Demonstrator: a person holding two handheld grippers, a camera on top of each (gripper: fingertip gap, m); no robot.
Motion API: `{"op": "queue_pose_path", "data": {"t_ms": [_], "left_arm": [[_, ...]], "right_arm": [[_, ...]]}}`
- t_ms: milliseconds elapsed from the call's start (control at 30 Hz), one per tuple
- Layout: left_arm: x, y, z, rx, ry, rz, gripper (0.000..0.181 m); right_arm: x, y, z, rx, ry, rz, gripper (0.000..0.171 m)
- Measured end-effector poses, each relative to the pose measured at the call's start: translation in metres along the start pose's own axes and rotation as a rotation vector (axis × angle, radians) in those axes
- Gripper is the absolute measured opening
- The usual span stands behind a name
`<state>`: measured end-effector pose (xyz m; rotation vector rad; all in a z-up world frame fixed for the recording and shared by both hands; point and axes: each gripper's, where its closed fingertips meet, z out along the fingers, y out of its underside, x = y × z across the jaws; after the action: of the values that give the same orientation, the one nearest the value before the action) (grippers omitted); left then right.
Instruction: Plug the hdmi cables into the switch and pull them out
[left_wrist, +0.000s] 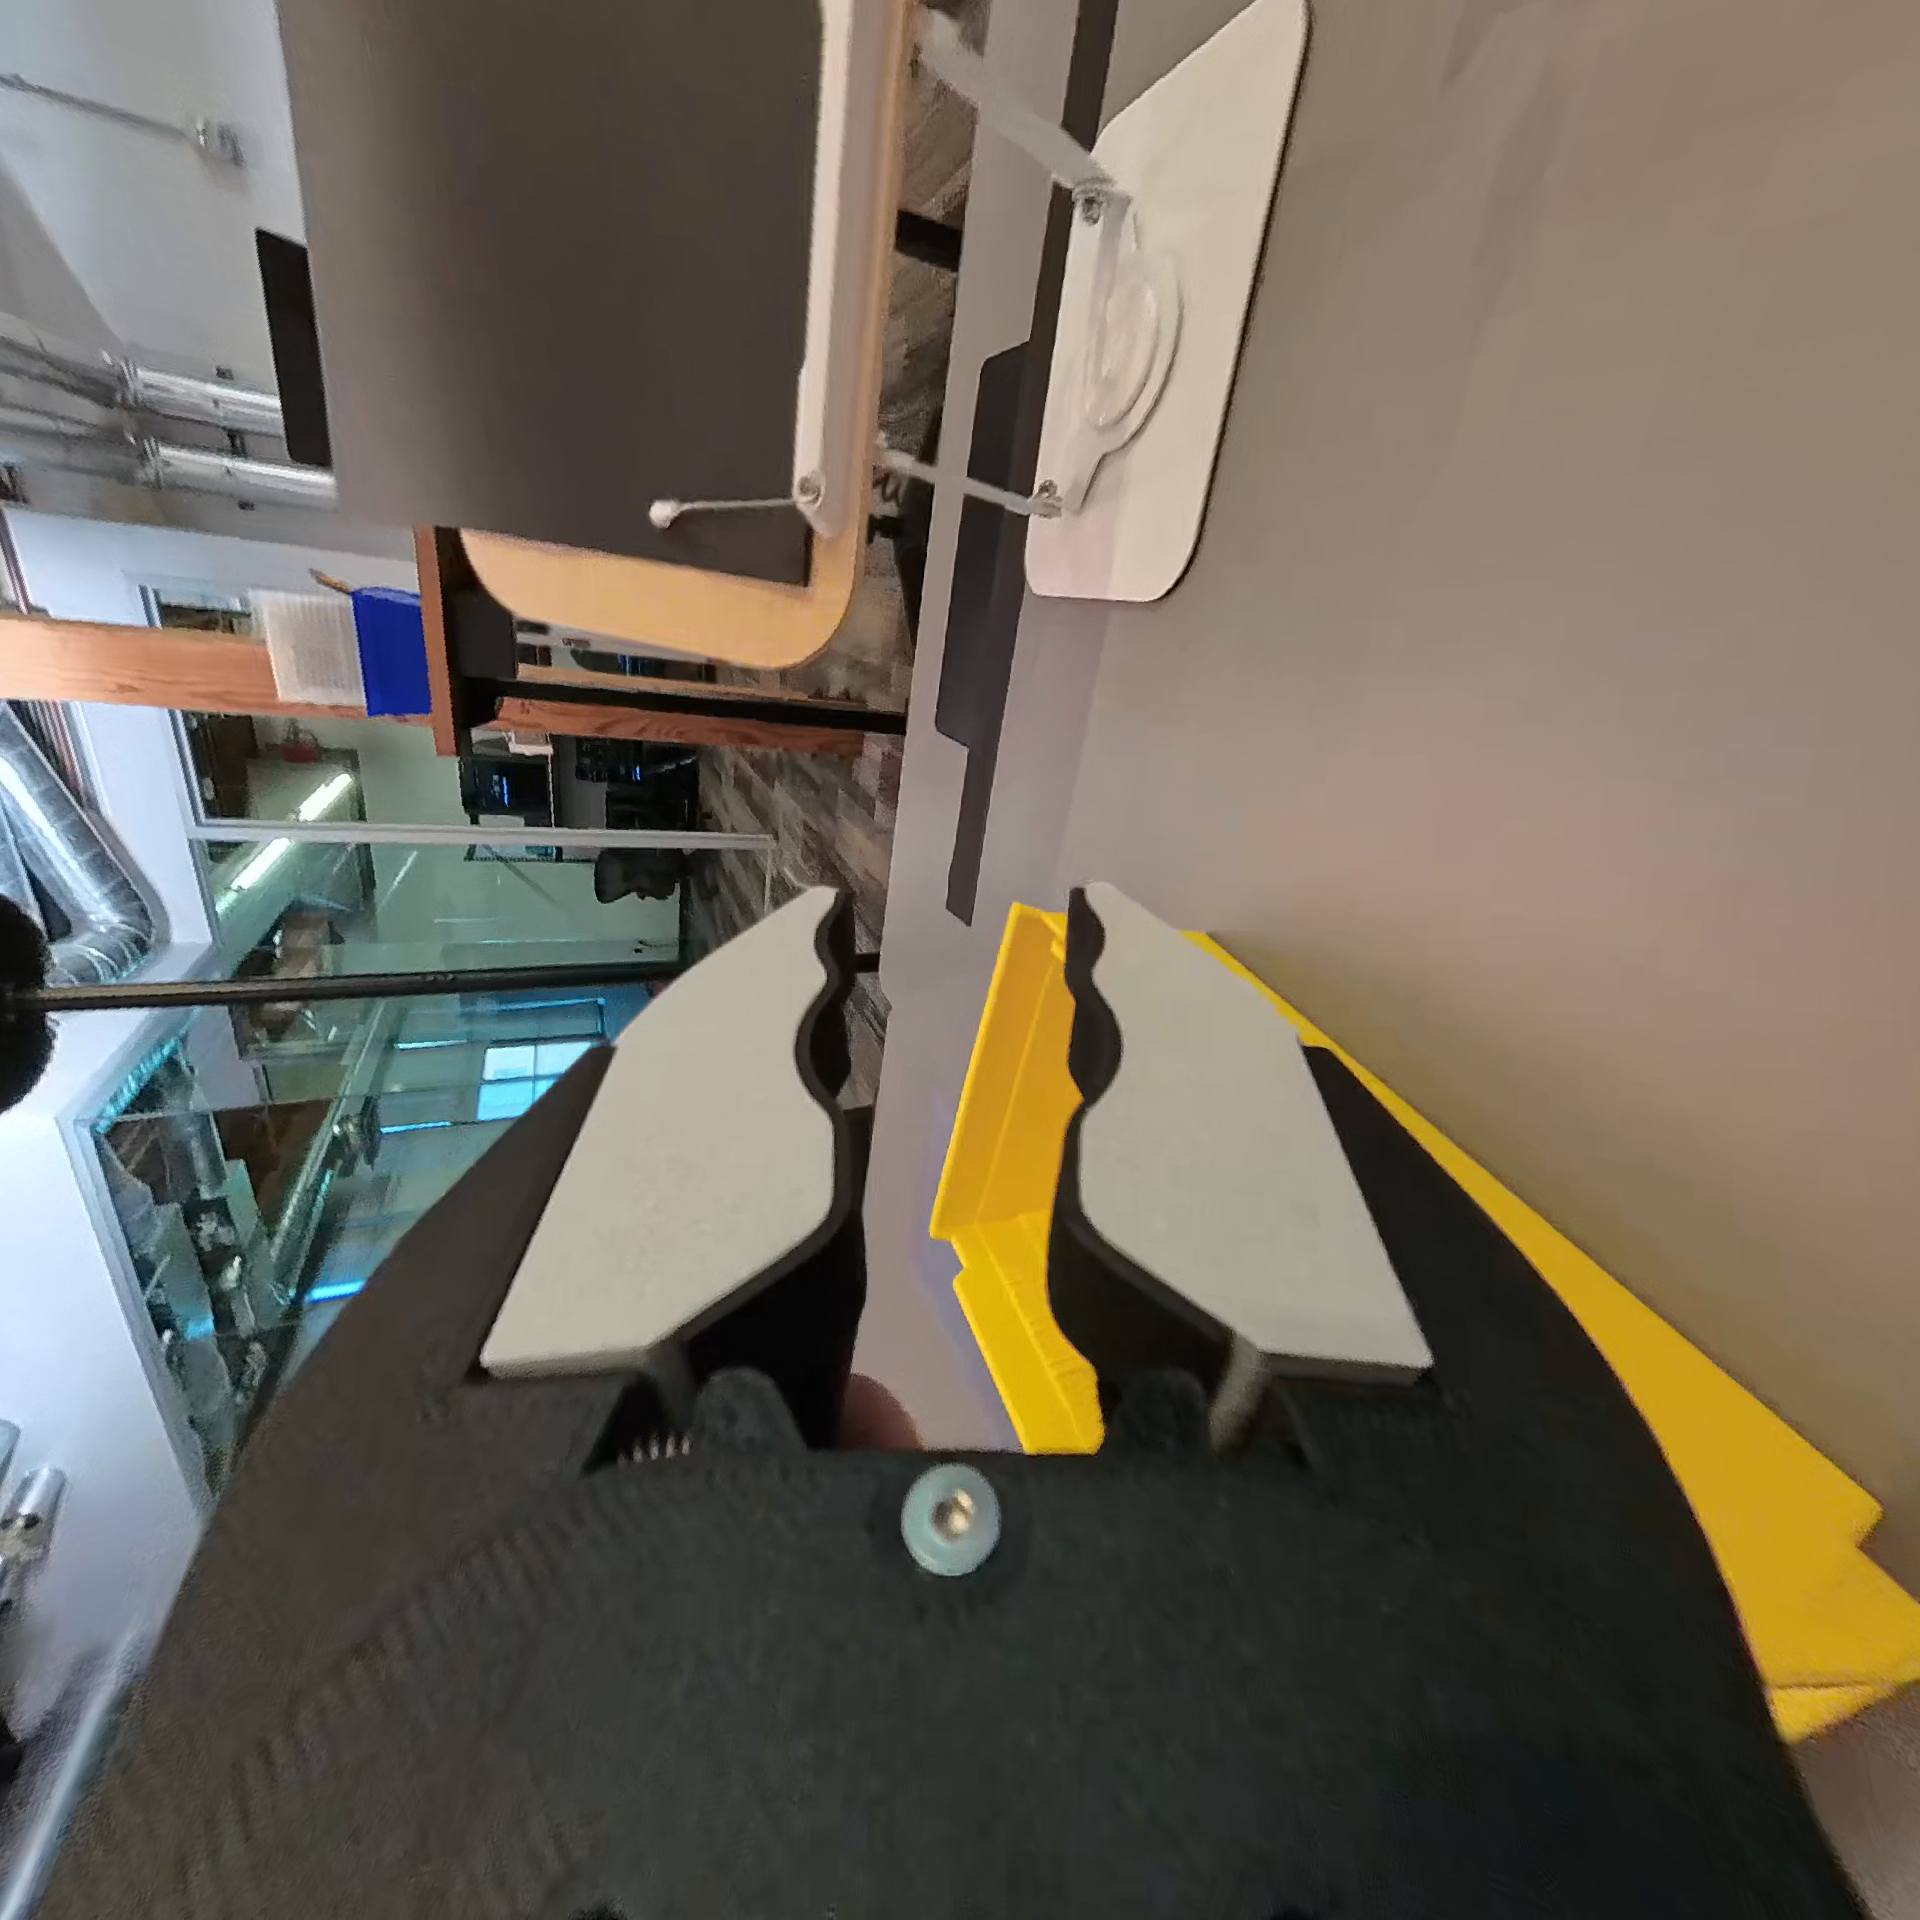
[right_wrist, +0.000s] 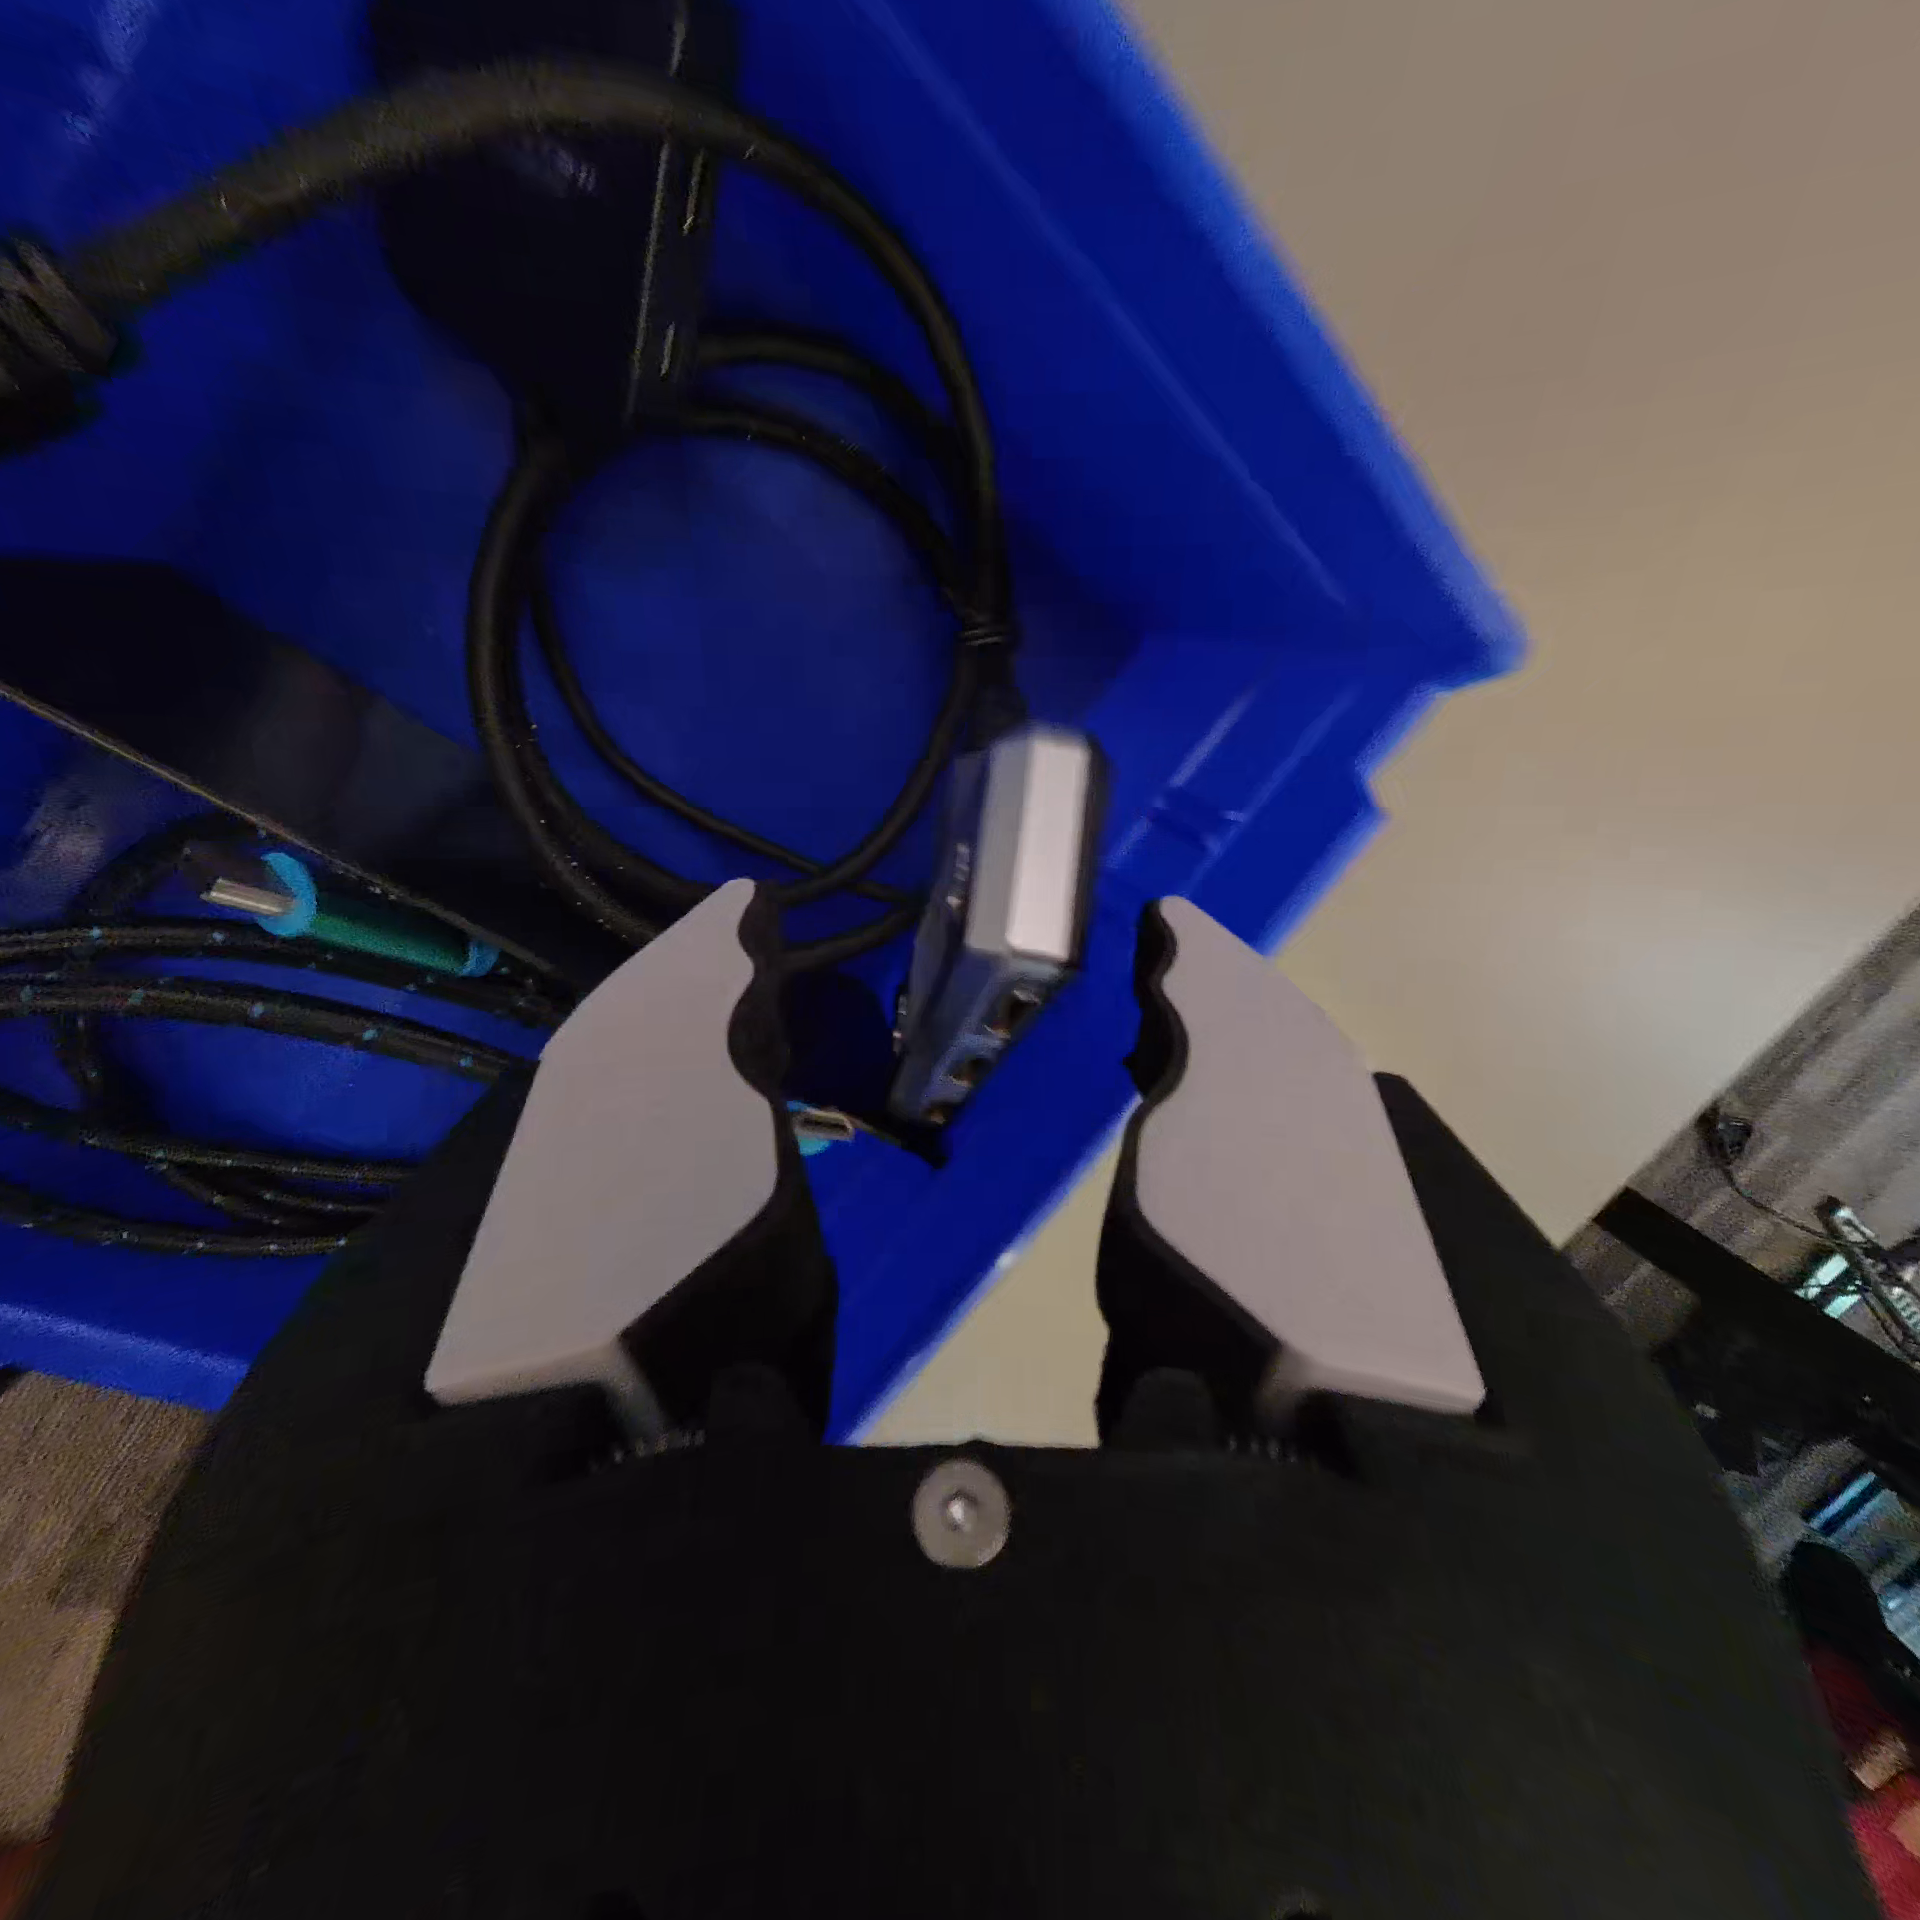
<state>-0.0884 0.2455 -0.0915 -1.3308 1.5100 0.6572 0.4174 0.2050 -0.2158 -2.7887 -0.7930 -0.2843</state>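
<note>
One little grey switch (right_wrist: 1003, 935) is what this all hangs on, and right now it sits inside the blue bin (right_wrist: 1195, 499), propped on edge against the bin's near corner with its row of ports facing toward the camera, so nothing is plugged in yet as far as I can see. Its own black cord (right_wrist: 727, 665) loops back in a loose coil on the bin floor, which is probably why the box is tipped up like that rather than lying flat. A couple of cable ends with light blue collars (right_wrist: 260, 899) lie to the left on a bundle of braided cables (right_wrist: 208, 1039); those look like the plugs to use, though it's too blurry to be sure. The right gripper (right_wrist: 951, 925) hangs just above the switch with its jaws spread wide and nothing between them, lined up like it's about to come down on the box. The left gripper (left_wrist: 961, 925) is off doing nothing, tilted sideways over the grey table (left_wrist: 1558, 727) next to a yellow bin (left_wrist: 1455, 1299), jaws apart and empty, I'd guess just parked until there's a plug to push. Risk-wise, grabbing a box leaning on edge could knock it over.
</note>
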Motion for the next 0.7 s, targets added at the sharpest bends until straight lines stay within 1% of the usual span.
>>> {"op": "queue_pose_path", "data": {"t_ms": [33,100,133,167,233,300,367,467,533,600,700], "left_arm": [[-0.004,0.004,-0.001,-0.004,0.000,-0.021,0.040],[-0.012,0.016,-0.003,-0.024,0.000,-0.074,0.043],[-0.015,0.025,-0.004,-0.045,0.010,-0.103,0.048],[-0.017,0.036,-0.005,-0.073,0.023,-0.136,0.055],[-0.024,0.062,-0.008,-0.126,0.019,-0.188,0.060],[-0.028,0.093,-0.013,-0.177,0.021,-0.264,0.062],[-0.022,0.131,-0.017,-0.246,0.061,-0.379,0.065],[0.001,0.201,-0.025,-0.405,0.118,-0.522,0.071],[0.022,0.241,-0.032,-0.488,0.160,-0.598,0.074],[0.040,0.270,-0.037,-0.528,0.193,-0.697,0.075],[0.057,0.293,-0.040,-0.566,0.216,-0.790,0.074]], "right_arm": [[0.004,-0.003,-0.009,0.038,0.018,0.010,0.067],[0.006,-0.008,-0.029,0.135,0.005,0.027,0.070],[0.007,-0.008,-0.039,0.180,-0.008,0.051,0.072],[0.008,-0.007,-0.046,0.222,-0.020,0.079,0.072],[0.009,0.005,-0.055,0.255,-0.067,0.131,0.072],[0.010,0.028,-0.053,0.218,-0.093,0.175,0.072],[0.008,0.049,-0.048,0.187,-0.100,0.187,0.068],[-0.001,0.078,-0.035,0.127,-0.142,0.206,0.071],[-0.010,0.090,-0.026,0.111,-0.205,0.229,0.071],[-0.016,0.099,-0.019,0.106,-0.235,0.242,0.069],[-0.029,0.104,-0.011,0.102,-0.309,0.261,0.057]]}}
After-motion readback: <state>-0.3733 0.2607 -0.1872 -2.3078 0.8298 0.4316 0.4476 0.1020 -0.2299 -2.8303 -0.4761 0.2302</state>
